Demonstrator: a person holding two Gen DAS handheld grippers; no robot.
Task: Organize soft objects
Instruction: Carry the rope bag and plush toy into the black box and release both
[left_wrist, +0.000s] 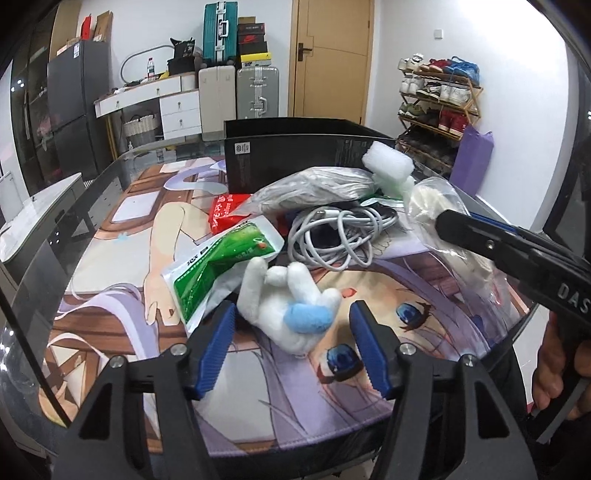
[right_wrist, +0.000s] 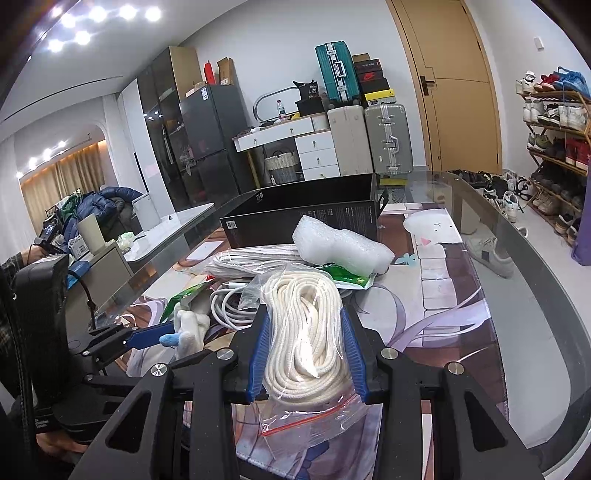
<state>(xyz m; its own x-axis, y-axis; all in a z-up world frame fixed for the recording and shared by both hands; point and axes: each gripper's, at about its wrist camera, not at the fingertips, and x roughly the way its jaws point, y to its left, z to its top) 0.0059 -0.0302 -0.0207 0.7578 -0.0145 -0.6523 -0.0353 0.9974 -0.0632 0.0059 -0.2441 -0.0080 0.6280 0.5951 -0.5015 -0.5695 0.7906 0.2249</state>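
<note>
My left gripper (left_wrist: 291, 317) is open, its blue pads on either side of a white plush toy with a blue patch (left_wrist: 291, 306) lying on the printed mat; the toy also shows in the right wrist view (right_wrist: 190, 325). My right gripper (right_wrist: 303, 332) is shut on a clear zip bag of white rope (right_wrist: 306, 325), seen from the left wrist view at the right (left_wrist: 432, 206). A black open box (left_wrist: 295, 155) stands behind the pile, also in the right wrist view (right_wrist: 306, 218).
The pile holds a white coiled cable (left_wrist: 340, 232), a green-white pouch (left_wrist: 221, 266), a red packet (left_wrist: 225, 210), a bagged grey cord bundle (left_wrist: 314, 188) and white foam wrap (right_wrist: 340, 247). The glass table edge (right_wrist: 535, 280) curves at right.
</note>
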